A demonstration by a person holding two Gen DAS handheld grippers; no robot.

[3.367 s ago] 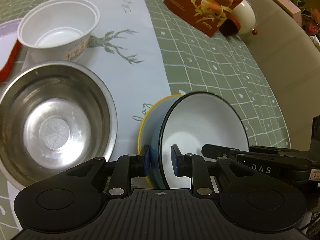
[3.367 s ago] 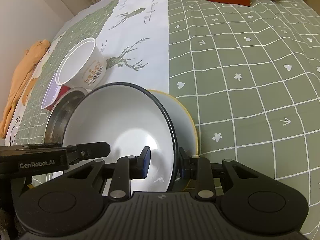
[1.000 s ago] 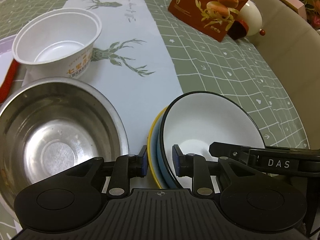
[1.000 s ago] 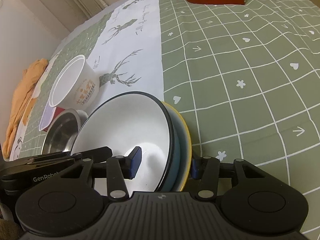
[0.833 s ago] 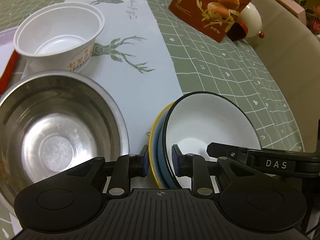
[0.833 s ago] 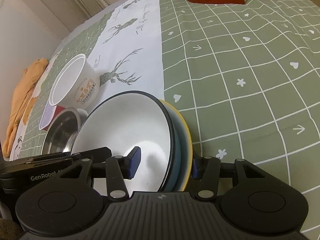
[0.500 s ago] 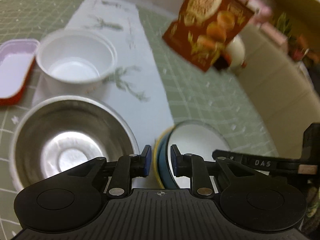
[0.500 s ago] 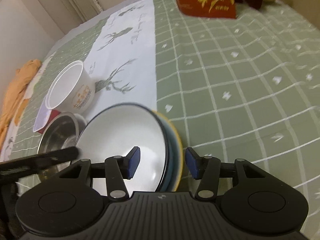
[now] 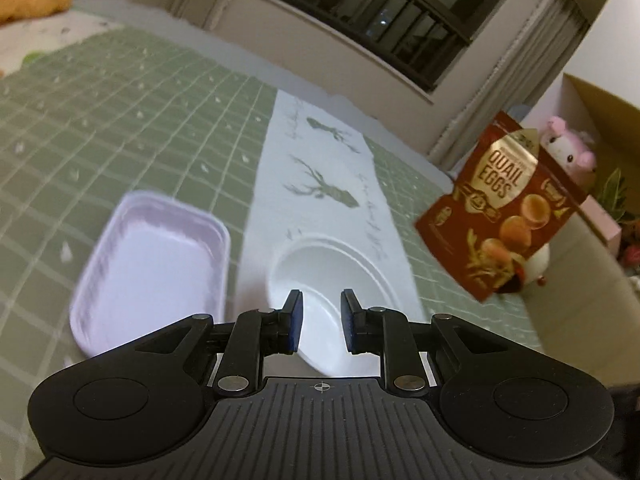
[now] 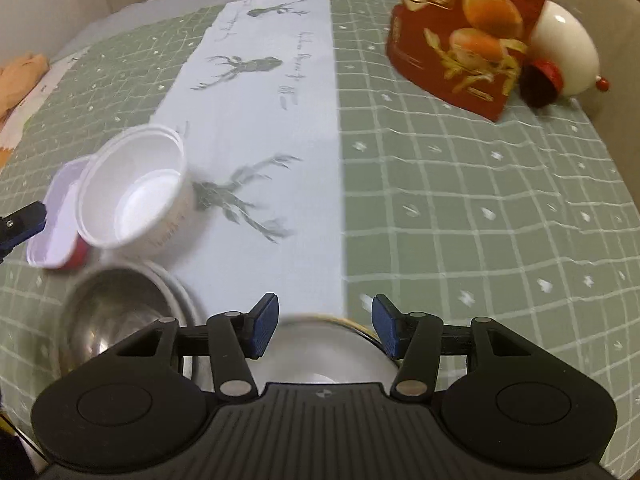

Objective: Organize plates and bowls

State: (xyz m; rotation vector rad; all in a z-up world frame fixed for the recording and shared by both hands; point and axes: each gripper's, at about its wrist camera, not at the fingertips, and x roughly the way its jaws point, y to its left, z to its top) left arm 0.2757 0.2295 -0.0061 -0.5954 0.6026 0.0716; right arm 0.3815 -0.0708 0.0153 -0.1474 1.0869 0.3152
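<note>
Both grippers have let go of the nested bowls and lifted away since a second ago. Left gripper now tilts gently downward above the white paper bowl, its jaws a narrow gap apart with nothing pinched between them; they closed in as it left the bowl rims. Just to that bowl's left lies the lavender tray, on the green checked cloth.

Right gripper looks down more steeply, jaws spread and empty, and they have just been widening. Directly under it sits the white bowl with the dark rim, resting inside a yellow-edged one whose rim barely shows. Beside them to the left stands the steel bowl, and farther off the paper bowl touches the lavender tray. A tip of the left gripper pokes in at that view's left edge. At the far end of the white deer runner leans a red quail-egg pouch.
</note>
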